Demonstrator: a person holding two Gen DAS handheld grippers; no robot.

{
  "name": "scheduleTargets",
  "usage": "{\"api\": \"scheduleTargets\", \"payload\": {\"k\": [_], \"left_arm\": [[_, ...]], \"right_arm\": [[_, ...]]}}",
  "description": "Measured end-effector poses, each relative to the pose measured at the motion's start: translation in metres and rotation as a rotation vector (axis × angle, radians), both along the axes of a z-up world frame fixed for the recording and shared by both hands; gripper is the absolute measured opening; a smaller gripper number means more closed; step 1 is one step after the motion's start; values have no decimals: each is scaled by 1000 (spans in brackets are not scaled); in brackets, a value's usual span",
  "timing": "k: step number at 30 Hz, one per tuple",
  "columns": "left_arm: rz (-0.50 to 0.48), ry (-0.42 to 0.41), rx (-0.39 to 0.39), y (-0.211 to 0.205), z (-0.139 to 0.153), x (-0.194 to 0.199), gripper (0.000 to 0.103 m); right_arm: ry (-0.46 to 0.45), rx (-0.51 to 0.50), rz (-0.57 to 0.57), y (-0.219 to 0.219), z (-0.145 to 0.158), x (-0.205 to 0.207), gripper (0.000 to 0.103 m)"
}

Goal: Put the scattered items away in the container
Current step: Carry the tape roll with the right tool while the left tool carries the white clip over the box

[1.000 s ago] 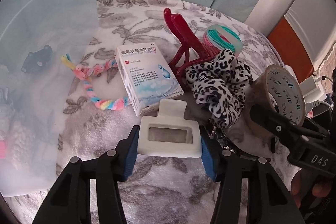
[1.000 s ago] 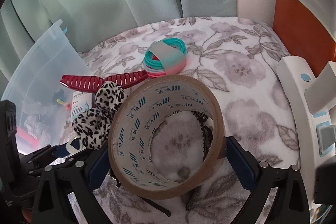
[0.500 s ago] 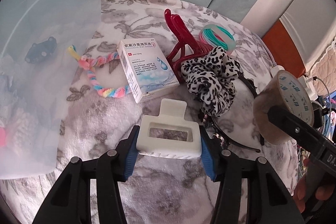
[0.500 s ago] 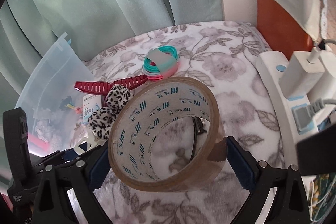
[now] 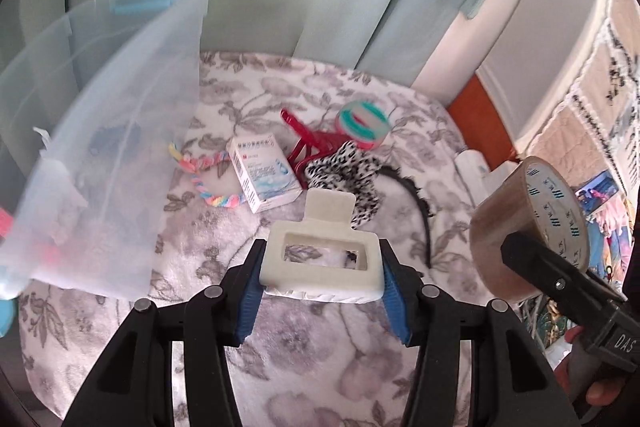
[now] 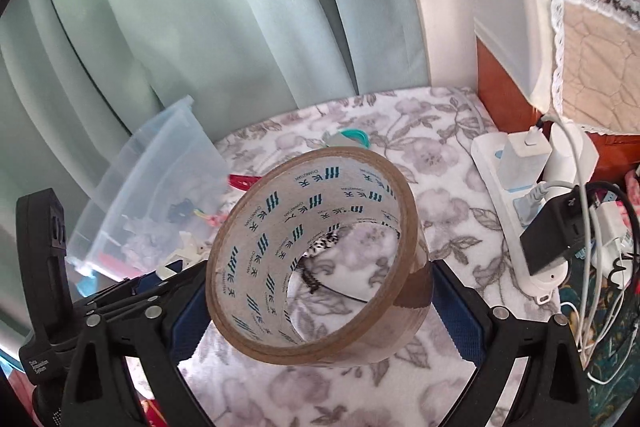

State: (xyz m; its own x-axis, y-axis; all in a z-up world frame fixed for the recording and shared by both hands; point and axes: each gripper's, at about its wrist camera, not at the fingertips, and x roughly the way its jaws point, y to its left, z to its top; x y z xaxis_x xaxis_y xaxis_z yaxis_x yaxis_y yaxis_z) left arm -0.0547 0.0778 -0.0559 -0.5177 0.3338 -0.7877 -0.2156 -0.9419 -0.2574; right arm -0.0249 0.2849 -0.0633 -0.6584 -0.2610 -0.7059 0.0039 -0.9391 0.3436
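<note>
My left gripper (image 5: 322, 265) is shut on a white hair claw clip (image 5: 320, 283), held in the air above the flowered blanket. My right gripper (image 6: 316, 287) is shut on a brown roll of packing tape (image 6: 280, 227), also lifted; the tape roll (image 5: 520, 223) shows at the right of the left wrist view. The clear plastic container (image 5: 132, 99) stands to the left with several small items inside. On the blanket lie a medicine box (image 5: 264, 175), a rainbow braid (image 5: 212, 187), a red claw clip (image 5: 308, 143), teal hair ties (image 5: 362, 123), a leopard scrunchie (image 5: 344, 175) and a black headband (image 5: 416, 199).
A white power strip (image 6: 520, 211) with plugs and cables lies along the blanket's right edge. Green curtains (image 6: 200, 27) hang behind the table. The container (image 6: 152, 195) sits at the far left. A hand (image 5: 596, 387) grips the right tool's handle.
Both grippers have risen with the white clip and the tape roll still held. The items on the blanket look smaller and farther, and the container's rim has come into view.
</note>
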Motion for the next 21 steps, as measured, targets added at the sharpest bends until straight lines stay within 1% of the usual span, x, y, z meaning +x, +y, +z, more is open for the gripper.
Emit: {"api": "scheduleTargets", "payload": {"k": [5, 11, 16, 21], "left_arm": [[-8, 85, 30, -8, 38, 23, 54], [1, 171, 63, -23, 76, 43, 54], [26, 244, 90, -40, 103, 58, 54], [60, 302, 120, -63, 125, 70, 54]], "right_arm": [[54, 0, 16, -11, 28, 20, 100], [156, 8, 28, -27, 68, 41, 100], [221, 16, 57, -45, 94, 53, 100], [272, 30, 111, -70, 117, 60, 100]]}}
